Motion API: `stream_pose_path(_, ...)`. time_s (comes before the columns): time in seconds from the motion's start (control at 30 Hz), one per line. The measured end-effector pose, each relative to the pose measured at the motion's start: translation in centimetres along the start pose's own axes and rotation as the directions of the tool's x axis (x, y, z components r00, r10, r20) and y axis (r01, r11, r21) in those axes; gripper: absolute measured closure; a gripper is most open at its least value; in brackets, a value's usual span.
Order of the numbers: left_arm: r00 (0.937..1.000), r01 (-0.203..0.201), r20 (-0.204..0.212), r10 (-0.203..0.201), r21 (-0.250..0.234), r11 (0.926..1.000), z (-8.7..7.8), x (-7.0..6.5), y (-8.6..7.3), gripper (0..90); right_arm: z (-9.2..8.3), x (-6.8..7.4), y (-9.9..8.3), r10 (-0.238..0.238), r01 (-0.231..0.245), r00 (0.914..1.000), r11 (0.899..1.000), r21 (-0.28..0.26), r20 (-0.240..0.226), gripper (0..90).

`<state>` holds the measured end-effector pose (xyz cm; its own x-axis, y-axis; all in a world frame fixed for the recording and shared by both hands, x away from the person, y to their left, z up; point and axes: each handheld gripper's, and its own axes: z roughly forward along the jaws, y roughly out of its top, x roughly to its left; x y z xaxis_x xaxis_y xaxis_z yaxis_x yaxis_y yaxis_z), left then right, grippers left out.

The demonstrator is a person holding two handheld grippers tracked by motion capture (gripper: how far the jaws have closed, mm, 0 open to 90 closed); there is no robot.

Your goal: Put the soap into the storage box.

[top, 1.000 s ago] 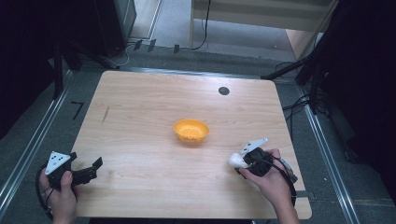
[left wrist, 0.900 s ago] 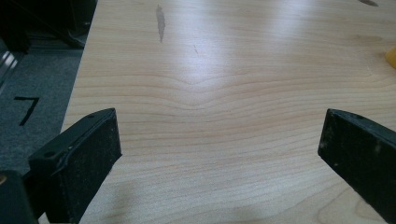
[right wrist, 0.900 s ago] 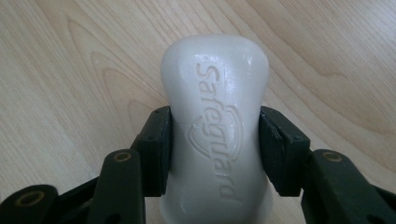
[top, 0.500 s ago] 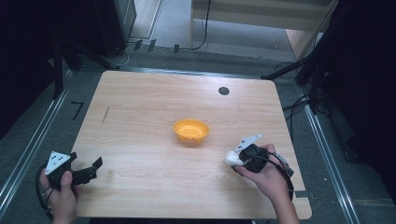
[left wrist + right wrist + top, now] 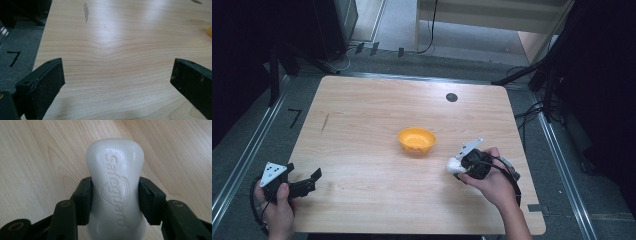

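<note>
We saw the right gripper (image 5: 113, 195) squeezing a white soap bar (image 5: 115, 187) from both sides — near the orange bowl (image 5: 416, 140) on the wooden table (image 5: 362, 125). The left gripper (image 5: 117, 82) was wide open, holding nothing — above the table's near-left corner.

Each black claw (image 5: 310, 181) has flat pads (image 5: 84, 200), brass-coloured screws, a grey triangular plate and black cable.
</note>
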<state>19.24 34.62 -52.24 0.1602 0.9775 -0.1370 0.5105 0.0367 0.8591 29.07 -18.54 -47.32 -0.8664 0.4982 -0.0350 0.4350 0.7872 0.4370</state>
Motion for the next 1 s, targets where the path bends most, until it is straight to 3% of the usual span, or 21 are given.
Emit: stream_pose_path(1.0,1.0,0.003,-0.001,-0.003,0.0,1.0,0.0,0.0,0.0,0.0,0.4,-0.9,4.9,-0.143,0.143,0.9893,0.99,-0.021,-0.026,50.5)
